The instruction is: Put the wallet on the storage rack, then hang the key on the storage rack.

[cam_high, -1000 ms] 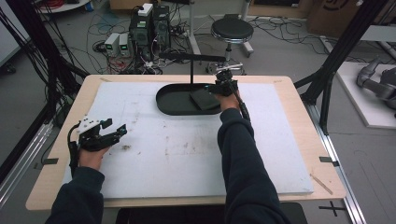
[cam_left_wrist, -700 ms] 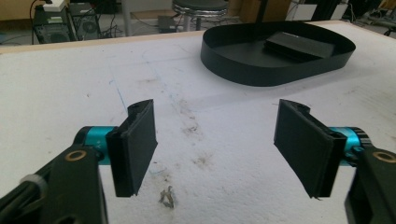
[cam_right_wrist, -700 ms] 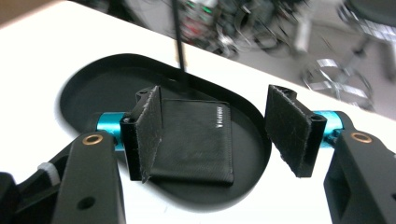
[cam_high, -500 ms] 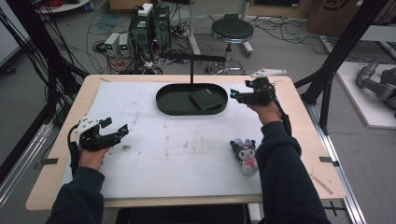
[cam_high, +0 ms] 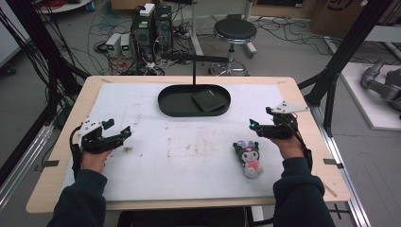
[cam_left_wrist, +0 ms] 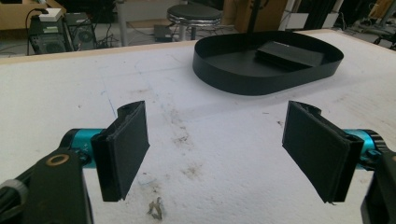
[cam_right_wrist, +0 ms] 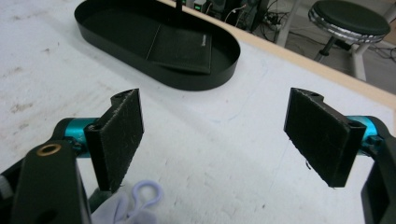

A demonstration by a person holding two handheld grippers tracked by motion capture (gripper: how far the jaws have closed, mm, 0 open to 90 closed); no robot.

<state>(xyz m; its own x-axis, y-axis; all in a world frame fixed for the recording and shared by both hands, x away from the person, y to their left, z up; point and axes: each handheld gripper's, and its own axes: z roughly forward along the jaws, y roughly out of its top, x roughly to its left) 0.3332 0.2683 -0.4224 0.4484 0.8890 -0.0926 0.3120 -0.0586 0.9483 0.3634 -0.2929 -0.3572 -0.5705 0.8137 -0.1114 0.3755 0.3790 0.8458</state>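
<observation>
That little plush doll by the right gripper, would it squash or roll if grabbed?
The plush doll looks soft and stuffed, so it would probably squash between the pads and seem light. Lying flat on the table, it seems unlikely to roll; its big head might flop.

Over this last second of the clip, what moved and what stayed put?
The right hand-held gripper drew back from the black oval tray toward the table's right side, open, above the small plush doll with black hood and pink body, which came into sight once the arm cleared. The left hand-held gripper, the tray and the flat black pad inside it stayed put.
</observation>
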